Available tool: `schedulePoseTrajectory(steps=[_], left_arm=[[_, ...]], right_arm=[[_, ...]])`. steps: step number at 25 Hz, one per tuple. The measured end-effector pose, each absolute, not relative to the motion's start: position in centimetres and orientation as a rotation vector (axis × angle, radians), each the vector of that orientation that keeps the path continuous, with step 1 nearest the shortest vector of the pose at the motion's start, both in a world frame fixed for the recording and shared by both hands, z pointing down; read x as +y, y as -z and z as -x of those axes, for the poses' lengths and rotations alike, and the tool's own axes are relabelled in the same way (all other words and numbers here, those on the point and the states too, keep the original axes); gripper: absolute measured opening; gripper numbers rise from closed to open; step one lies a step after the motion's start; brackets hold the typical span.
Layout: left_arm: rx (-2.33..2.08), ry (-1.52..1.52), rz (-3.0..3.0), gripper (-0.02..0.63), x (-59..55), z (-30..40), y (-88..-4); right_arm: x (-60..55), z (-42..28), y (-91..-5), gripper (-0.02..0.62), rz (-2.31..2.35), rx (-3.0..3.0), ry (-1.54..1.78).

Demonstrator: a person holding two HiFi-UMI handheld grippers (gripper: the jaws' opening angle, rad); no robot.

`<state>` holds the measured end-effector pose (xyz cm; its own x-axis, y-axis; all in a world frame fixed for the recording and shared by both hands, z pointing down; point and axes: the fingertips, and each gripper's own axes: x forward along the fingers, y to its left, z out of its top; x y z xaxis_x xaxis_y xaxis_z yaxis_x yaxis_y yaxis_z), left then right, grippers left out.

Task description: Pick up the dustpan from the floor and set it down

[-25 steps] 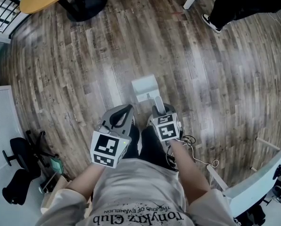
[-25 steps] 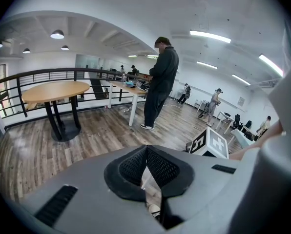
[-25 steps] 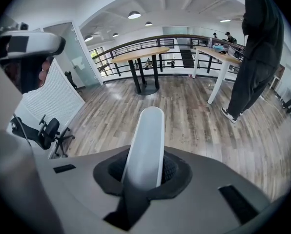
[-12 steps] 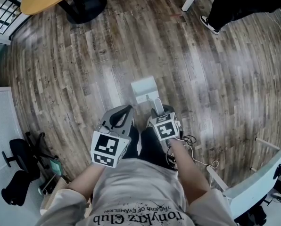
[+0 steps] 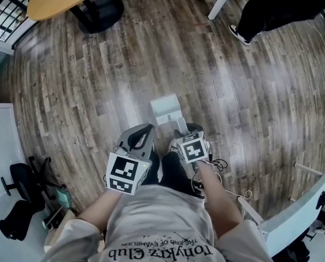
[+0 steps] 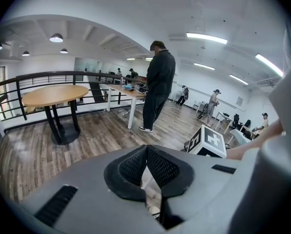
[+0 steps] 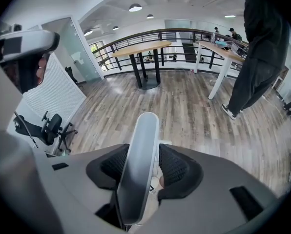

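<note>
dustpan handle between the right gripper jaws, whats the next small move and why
Probably draw the right gripper back along the handle until it is clear. Its jaws are opening, the handle stands between them and the pads look clear of it. In the head view the dustpan appears to rest on the wood floor, so the set-down looks done.

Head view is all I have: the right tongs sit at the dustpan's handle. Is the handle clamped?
Observer: Not clamped. In the right gripper view the right tongs are opening, with the dustpan handle standing between them.
Operator: And the left tongs?
Observer: The left gripper view shows the left tongs shut tip to tip, with nothing between them.
</note>
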<state>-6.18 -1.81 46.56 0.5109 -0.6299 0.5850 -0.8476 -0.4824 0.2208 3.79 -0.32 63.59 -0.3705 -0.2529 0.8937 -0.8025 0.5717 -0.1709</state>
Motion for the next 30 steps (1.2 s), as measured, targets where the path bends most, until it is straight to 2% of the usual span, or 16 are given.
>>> schedulePoseTrajectory(steps=[12,24,26,30], left_arm=[[-1.229,-0.594,-2.307,0.023,-0.7,5.8,-45.2],[-1.217,-0.58,-2.314,0.023,1.3,5.8,-43.0],[-1.218,-0.575,-2.316,0.023,1.6,5.7,-42.7],[-1.215,-0.571,-2.325,0.023,2.1,5.4,-42.1]], right_arm=[[-0.7,-4.4,-59.6,0.207,-0.916,-1.961,-0.756],[0.5,-3.0,-48.2,0.206,-0.987,-2.177,-0.793],[0.7,-3.2,-46.5,0.189,-1.024,-2.194,-0.797],[1.2,-3.5,-43.9,0.108,-1.099,-2.224,-0.789]])
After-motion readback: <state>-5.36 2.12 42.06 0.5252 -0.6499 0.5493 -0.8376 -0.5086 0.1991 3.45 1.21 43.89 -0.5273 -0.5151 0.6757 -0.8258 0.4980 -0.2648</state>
